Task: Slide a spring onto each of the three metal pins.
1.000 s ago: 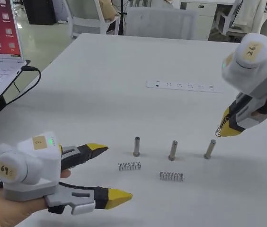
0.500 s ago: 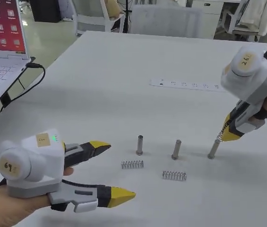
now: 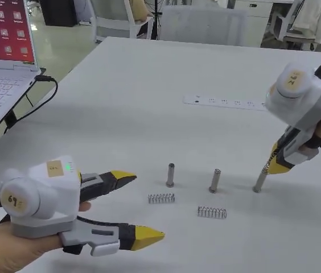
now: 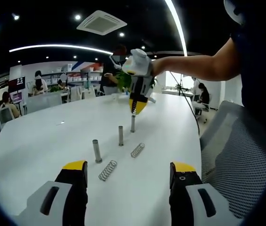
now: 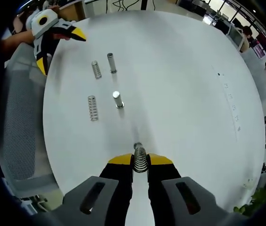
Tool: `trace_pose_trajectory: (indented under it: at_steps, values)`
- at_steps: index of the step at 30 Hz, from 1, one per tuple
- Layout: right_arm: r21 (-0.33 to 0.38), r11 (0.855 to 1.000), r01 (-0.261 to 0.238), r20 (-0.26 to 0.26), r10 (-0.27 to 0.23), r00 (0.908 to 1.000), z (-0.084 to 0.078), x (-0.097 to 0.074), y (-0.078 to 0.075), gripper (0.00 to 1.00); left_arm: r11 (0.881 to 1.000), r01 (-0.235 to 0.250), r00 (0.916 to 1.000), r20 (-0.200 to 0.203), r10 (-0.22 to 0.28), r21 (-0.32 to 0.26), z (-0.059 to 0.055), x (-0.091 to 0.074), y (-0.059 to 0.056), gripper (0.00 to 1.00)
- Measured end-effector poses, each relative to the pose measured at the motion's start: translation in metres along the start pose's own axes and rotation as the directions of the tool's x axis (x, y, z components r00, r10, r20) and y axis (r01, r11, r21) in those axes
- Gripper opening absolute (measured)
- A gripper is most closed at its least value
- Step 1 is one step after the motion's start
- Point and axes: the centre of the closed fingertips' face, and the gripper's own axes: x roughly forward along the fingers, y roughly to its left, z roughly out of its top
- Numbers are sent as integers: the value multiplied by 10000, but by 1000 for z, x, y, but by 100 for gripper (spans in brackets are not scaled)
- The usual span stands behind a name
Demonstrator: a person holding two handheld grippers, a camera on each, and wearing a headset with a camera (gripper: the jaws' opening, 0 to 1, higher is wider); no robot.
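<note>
1. The right gripper (image 3: 273,167), a white and grey plastic body with dark, yellow-tipped fingers (image 5: 120,160), is pointing steeply down. Its fingers are clenching a held spring (image 5: 140,161), a thin coil of bright wire.
2. The held spring's free end is sitting at the top of the right pin (image 3: 258,182). Whether it is already ringing the pin cannot be told.
3. The right pin, the middle pin (image 3: 215,180) and the left pin (image 3: 171,175) are standing upright in a row parallel to the table's near edge. Each is a smooth grey metal cylinder.
4. A first loose spring (image 3: 161,198) is lying flat just on the near-edge side of the left pin. A second loose spring (image 3: 212,212) is lying flat near the middle pin on that same side.
5. The left gripper (image 3: 142,206) is hovering toward the table's near-left corner. Its fingers are spread wide and grasping nothing, and their tips are pointing at the pins.
6. The table (image 3: 120,102) is showing a plain, matte white top. A slim white power strip (image 3: 226,103) is lying flat toward the far edge, well apart from the pins.
7. Beyond the left edge, an open laptop (image 3: 1,62) is glowing red, with a black cable (image 3: 35,105) looping from it. A grey chair (image 3: 197,25) is standing at the far edge. The left gripper view is showing an office ceiling with a long light strip (image 4: 175,23).
</note>
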Motion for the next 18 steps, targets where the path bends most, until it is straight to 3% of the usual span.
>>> trace_pose_trajectory:
  at_steps: [18]
  values:
    - [144,9995,-297,-357,302,9989,-4,29,4,9,10000,-46,10000,-69,46,25,0,-1,0,65]
